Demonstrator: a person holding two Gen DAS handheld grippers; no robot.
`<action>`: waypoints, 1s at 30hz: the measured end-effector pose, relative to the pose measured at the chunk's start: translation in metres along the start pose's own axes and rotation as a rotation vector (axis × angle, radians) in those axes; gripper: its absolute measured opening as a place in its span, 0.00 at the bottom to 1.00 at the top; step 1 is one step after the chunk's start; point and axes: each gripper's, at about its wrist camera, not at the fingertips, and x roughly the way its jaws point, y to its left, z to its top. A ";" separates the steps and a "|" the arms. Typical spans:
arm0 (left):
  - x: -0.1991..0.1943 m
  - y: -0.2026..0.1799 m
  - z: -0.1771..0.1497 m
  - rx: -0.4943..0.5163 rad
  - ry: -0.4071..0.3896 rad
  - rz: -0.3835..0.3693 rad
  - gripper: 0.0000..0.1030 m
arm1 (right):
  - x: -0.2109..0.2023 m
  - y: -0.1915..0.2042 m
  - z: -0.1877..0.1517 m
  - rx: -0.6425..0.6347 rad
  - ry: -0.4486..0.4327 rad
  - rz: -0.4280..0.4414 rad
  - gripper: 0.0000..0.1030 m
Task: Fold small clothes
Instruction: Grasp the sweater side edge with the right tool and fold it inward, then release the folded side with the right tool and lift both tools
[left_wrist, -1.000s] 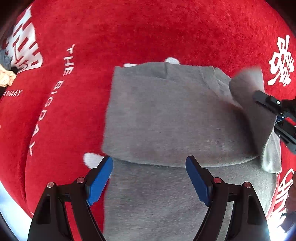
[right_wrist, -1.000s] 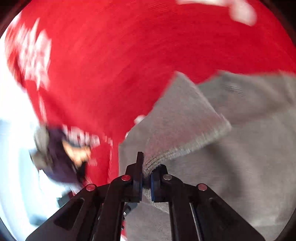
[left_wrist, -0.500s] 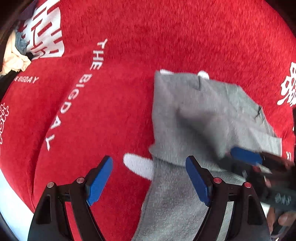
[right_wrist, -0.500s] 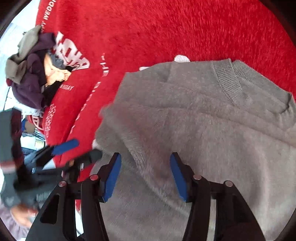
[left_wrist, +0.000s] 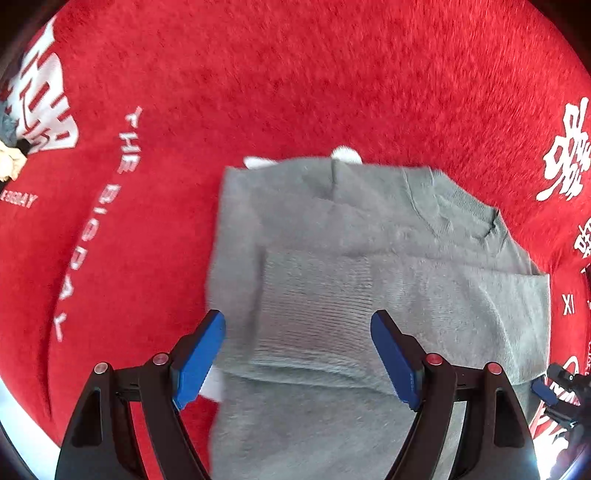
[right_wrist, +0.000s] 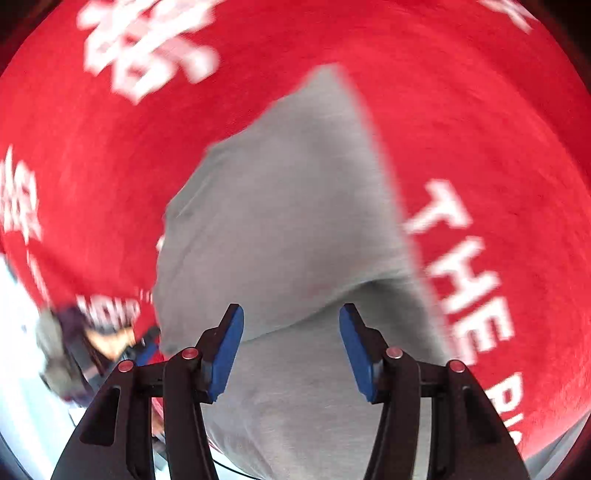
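From the left wrist: grey sweater flat on red cloth, ribbed cuff between released left hand-held gripper; wide red margin beyond collar edge. From the right wrist: blurred; right hand-held gripper just parted, empty, above sweater fold.

The left tongs point steeply downward, their blue pads spread wide with nothing pinched between them. The right tongs angle down less steeply; their jaws have just been opening and now stand apart, gripping nothing. In the left wrist view the right tongs show at the lower right edge.
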 end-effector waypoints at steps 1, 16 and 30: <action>0.003 -0.003 0.000 0.002 0.007 0.009 0.79 | 0.001 -0.010 0.005 0.045 -0.015 0.021 0.56; 0.017 -0.028 -0.017 0.175 0.017 0.114 0.80 | -0.010 -0.048 0.025 0.039 -0.022 0.031 0.11; 0.013 -0.007 0.013 0.162 0.062 0.040 0.80 | -0.037 0.007 0.053 -0.257 -0.052 -0.167 0.48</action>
